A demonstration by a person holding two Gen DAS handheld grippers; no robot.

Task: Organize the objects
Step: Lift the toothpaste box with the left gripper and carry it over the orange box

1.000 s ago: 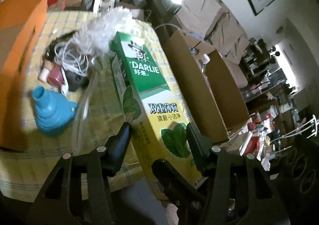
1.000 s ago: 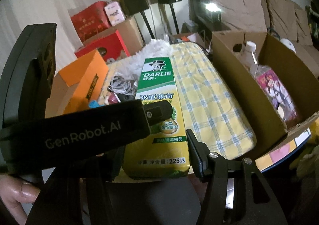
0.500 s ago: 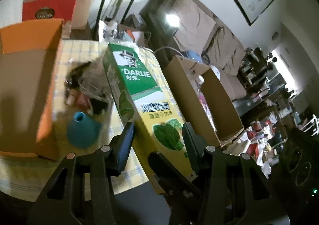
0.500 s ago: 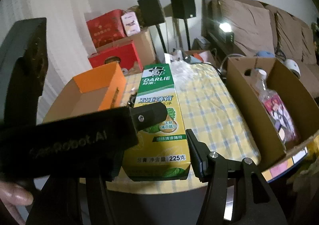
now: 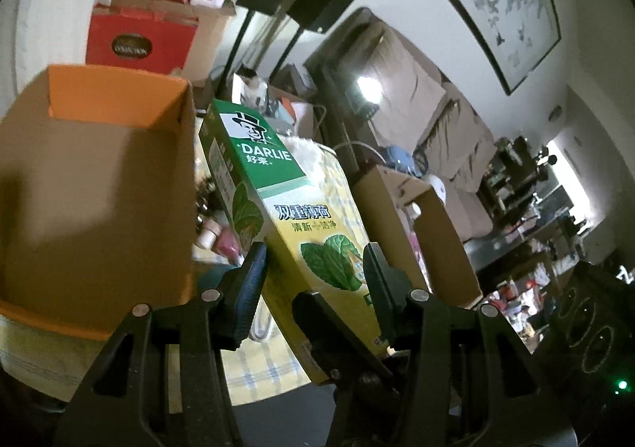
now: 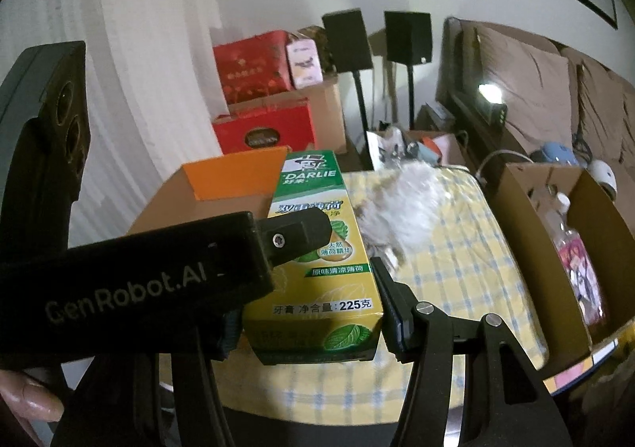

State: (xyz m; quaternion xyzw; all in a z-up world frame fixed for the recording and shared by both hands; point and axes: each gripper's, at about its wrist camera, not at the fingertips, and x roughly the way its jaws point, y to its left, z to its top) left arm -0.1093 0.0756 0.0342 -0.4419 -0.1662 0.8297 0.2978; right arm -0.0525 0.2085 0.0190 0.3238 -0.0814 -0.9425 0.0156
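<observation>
While both my grippers, left gripper [image 5: 313, 272] and right gripper [image 6: 309, 312], clamp the toothpaste box [image 5: 278, 209], it hangs unplaced. Beside it, the orange box [image 5: 95, 185] looks empty; sorting remains.

My right gripper [image 6: 307, 312] clamps the near end of the green-and-yellow Darlie toothpaste carton [image 6: 317, 248], lifted above the yellow checked tablecloth [image 6: 456, 268]. My left gripper [image 6: 295, 235] crosses over it. Open orange cardboard box [image 6: 234, 179] sits behind-left; white fluffy duster [image 6: 408, 209] lies right.

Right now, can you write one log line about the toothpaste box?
toothpaste box: lifted, tilted | left gripper: shut on it | right gripper: shut on it | orange box: open, beside
</observation>
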